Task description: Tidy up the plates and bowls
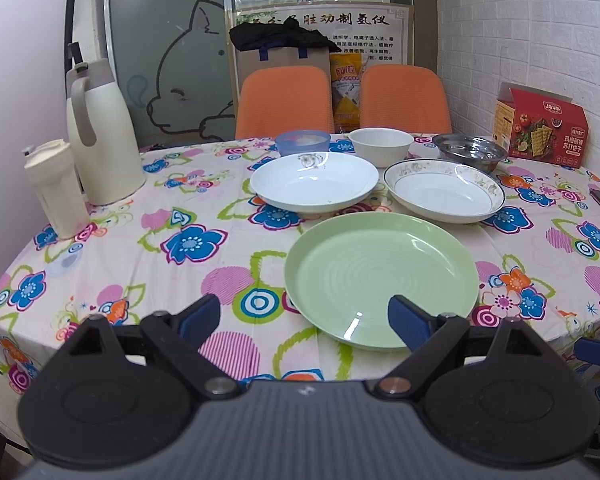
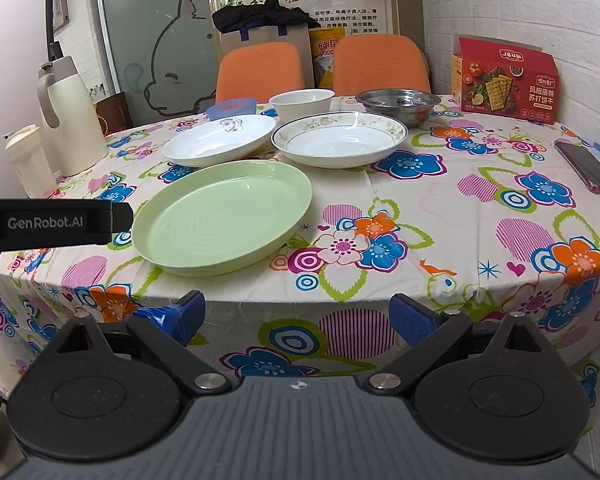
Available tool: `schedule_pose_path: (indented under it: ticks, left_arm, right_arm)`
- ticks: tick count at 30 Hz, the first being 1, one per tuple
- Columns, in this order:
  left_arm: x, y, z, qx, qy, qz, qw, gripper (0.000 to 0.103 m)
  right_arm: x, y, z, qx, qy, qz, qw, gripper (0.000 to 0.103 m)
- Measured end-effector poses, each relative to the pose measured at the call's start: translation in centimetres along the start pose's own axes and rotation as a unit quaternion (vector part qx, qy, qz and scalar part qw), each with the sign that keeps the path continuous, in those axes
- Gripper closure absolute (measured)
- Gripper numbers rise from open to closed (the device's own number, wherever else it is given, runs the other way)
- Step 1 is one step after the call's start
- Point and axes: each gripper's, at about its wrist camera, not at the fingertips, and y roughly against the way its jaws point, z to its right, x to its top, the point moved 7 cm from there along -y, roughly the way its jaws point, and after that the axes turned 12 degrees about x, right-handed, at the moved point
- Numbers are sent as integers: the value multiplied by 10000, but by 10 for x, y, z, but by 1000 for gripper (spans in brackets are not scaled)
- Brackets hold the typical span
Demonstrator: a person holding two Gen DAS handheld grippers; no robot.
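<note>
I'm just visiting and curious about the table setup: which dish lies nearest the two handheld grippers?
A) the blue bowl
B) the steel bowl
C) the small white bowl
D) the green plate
D: the green plate lies at the near table edge, in front of the other dishes.

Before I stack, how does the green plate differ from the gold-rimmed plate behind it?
The green plate is plain pale green with ring ridges in its centre; the gold-rimmed plate is white with a floral patterned border. The green plate looks wider and flatter, with a low upright rim, while the gold-rimmed plate is deeper with a sloping rim. The green plate sits nearest the table edge; the gold-rimmed plate lies farther back. Both are round, empty and upright.
</note>
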Motion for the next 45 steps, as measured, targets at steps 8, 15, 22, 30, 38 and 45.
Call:
schedule_pose_path:
  ticks: [8, 15, 22, 30, 38, 45]
  left_arm:
    - [0, 3, -1, -1, 12, 9, 10000, 13]
    - [0, 4, 0, -8, 12, 14, 10000, 13]
    - [2, -2, -1, -54, 34, -19, 10000, 13]
    - [9, -16, -13, -143, 108, -153, 9997, 13]
    - [24, -69, -22, -547, 288, -705, 9956, 13]
    - [25, -125, 1, -548, -44, -1202, 9912, 13]
  right_arm:
    - [0, 0, -5, 10, 32, -2, 10000, 17]
    - [1, 0, -6, 12, 44, -3, 10000, 17]
    - [4, -1, -8, 16, 87, 11, 10000, 17]
    - [18, 2, -5, -44, 55, 196, 9998, 17]
    - [48, -31, 7, 136, -56, 335, 9993, 17]
    - [53, -93, 16, -88, 259, -410, 9988, 17]
